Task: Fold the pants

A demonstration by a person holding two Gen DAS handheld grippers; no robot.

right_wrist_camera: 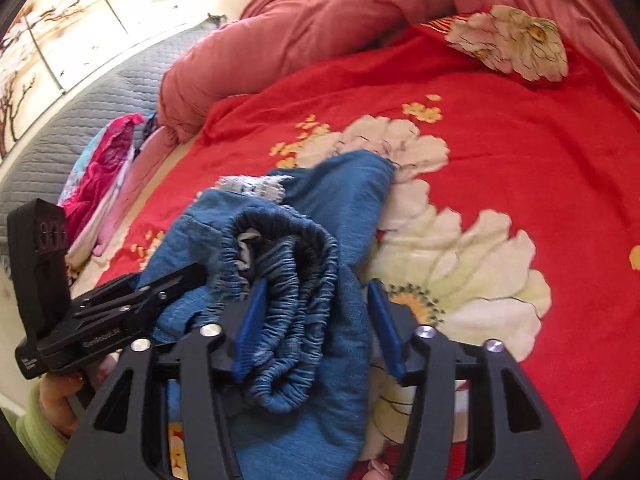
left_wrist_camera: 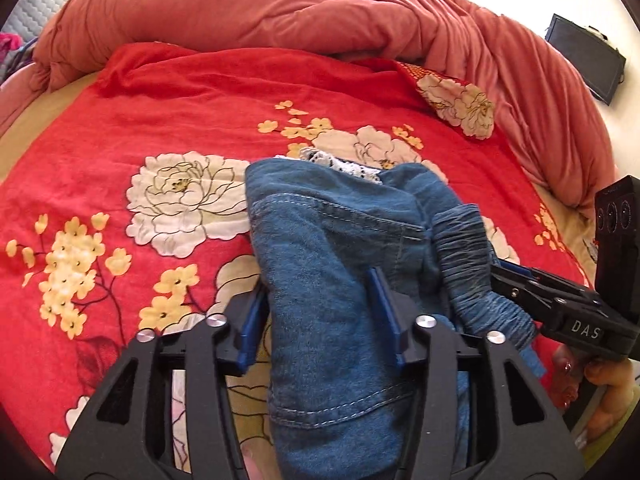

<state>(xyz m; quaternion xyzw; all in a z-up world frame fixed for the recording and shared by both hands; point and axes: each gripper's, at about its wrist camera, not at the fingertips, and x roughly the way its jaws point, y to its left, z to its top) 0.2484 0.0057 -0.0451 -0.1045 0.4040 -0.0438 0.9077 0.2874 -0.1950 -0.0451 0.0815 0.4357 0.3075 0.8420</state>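
Blue denim pants (left_wrist_camera: 340,248) lie bunched on a bed's red floral blanket (left_wrist_camera: 160,112), the gathered elastic waistband (right_wrist_camera: 288,280) doubled over on top and a scrap of white patterned lining (left_wrist_camera: 344,166) showing beyond. The left gripper (left_wrist_camera: 320,320) and right gripper (right_wrist_camera: 316,316) each hold their blue fingers spread around the cloth; whether the pads press it is unclear. Legs and hems are hidden in the heap.
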